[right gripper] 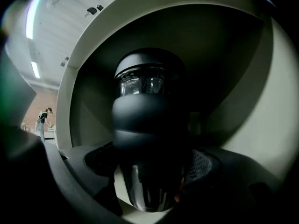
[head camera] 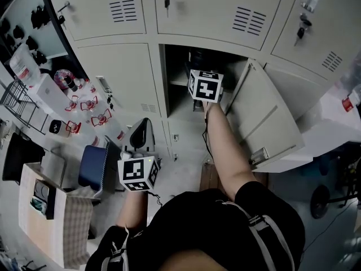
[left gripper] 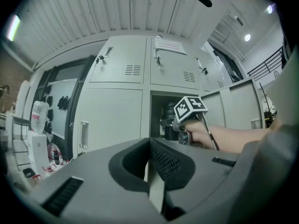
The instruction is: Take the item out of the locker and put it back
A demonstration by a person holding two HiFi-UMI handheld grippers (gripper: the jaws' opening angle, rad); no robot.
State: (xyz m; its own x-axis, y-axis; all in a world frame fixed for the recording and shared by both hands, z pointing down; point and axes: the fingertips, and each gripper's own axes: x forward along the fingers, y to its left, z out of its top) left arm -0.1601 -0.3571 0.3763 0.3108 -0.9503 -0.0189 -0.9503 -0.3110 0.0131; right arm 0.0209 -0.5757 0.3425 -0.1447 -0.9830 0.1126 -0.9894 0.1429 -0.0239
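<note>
The item is a dark bottle [right gripper: 147, 125] with a black lid and a clear band under it. It stands upright inside the open locker compartment [head camera: 176, 97]. My right gripper [right gripper: 150, 183] reaches into that compartment and is shut on the bottle's lower body. From the left gripper view the bottle [left gripper: 168, 120] shows just left of the right gripper [left gripper: 183, 133] and its marker cube. My left gripper [head camera: 141, 134] hangs low in front of the lockers, away from the compartment. Its jaws [left gripper: 156, 190] are shut with nothing between them.
The compartment's door [head camera: 265, 123] is swung out to the right. Closed lockers surround it, with keys [head camera: 167, 1] in the upper doors. At the left stand a shelf with small bottles [head camera: 84, 103], a blue seat [head camera: 93, 165] and a cardboard box [head camera: 39, 208]. A white table [head camera: 333, 114] is at the right.
</note>
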